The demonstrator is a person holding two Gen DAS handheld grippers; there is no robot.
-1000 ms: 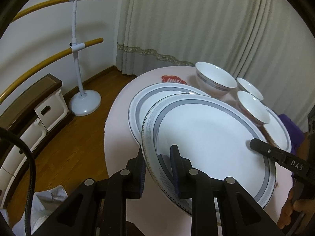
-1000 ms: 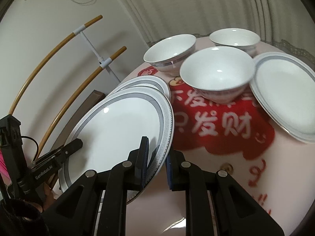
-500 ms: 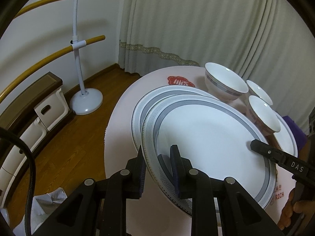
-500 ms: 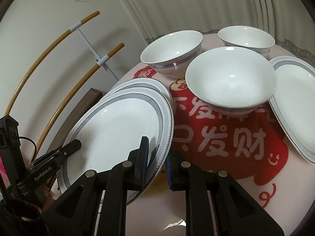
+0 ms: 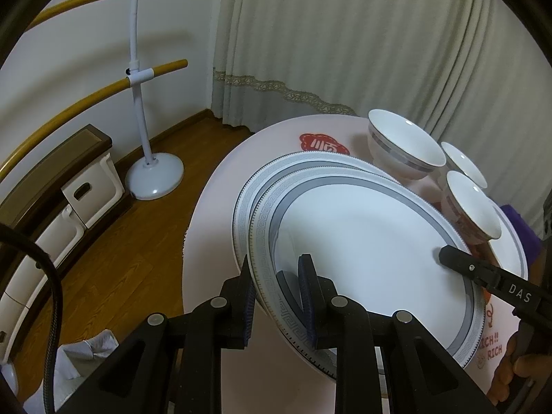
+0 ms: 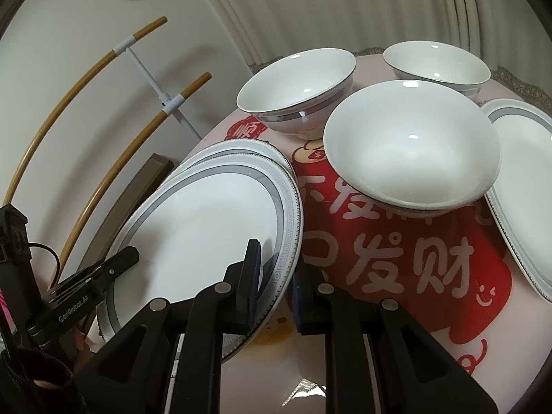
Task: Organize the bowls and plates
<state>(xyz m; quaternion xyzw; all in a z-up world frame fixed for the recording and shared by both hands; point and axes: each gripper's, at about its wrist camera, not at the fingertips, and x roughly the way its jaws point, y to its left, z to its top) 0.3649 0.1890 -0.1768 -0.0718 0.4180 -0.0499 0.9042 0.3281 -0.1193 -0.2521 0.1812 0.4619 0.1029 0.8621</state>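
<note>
Plates and bowls on a round table point(image 5: 214, 241). Left gripper point(image 5: 276, 284) and right gripper point(image 6: 276, 269) are each closed on opposite edges of the top plate point(image 5: 362, 262), one finger above the rim and one below. This round plate, face up and tilted slightly, lies over a second plate point(image 5: 248, 189); whether they touch is unclear. Beyond the top plate stand three upright bowls: large bowl point(image 6: 296, 86), near bowl point(image 6: 410, 145), far bowl point(image 6: 438, 62). A third plate point(image 6: 521, 186) lies beside the near bowl.

Both wrist views look steeply down, close, from opposite sides; sharing plate point(image 5: 372, 258).
</note>
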